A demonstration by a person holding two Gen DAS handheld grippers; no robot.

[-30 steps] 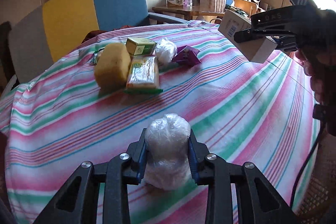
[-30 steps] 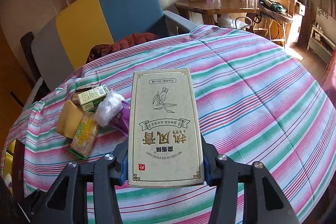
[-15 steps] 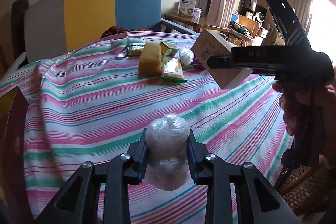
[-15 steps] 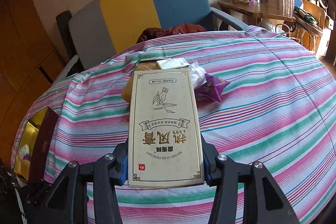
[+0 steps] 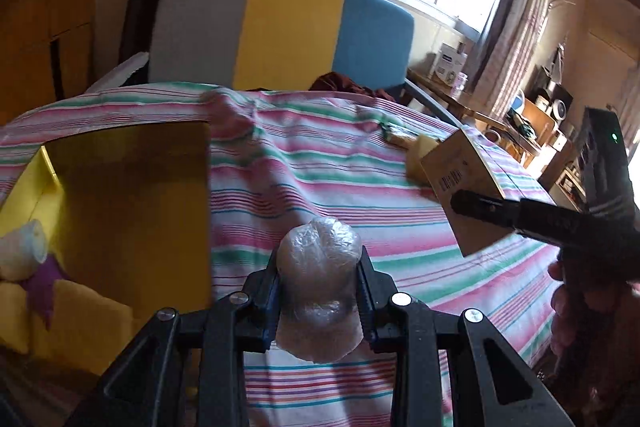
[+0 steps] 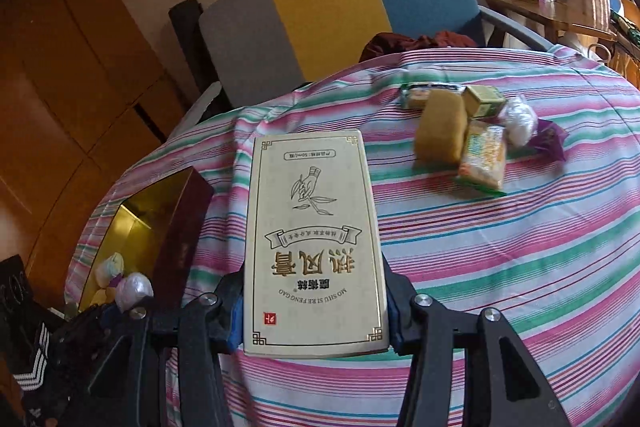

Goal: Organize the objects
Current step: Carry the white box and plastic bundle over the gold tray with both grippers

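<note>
My left gripper (image 5: pixel 320 267) is shut on a plastic-wrapped pale lump (image 5: pixel 318 283), held above the striped tablecloth just right of an open gold-lined box (image 5: pixel 120 211). My right gripper (image 6: pixel 314 307) is shut on a flat cream carton with gold print (image 6: pixel 312 227). In the left wrist view the same carton (image 5: pixel 460 179) hangs at the right over the table. The right wrist view shows the gold-lined box (image 6: pixel 140 223) at lower left, with the left gripper (image 6: pixel 120 307) and its lump (image 6: pixel 134 289) beside it.
The box holds several small wrapped pieces (image 5: pixel 24 247) and a yellow block (image 5: pixel 80 319). A yellow sponge (image 6: pixel 440 131), snack packet (image 6: pixel 482 155), green carton (image 6: pixel 484 101), white wrapped ball (image 6: pixel 518 119) and purple wrapper (image 6: pixel 552 139) lie together on the table. A grey, yellow and blue chair (image 6: pixel 328 19) stands behind.
Both grippers have swung left across the table with their loads. The cluster of items has slid to the right of both views, and the open gold-lined box has come into sight.
</note>
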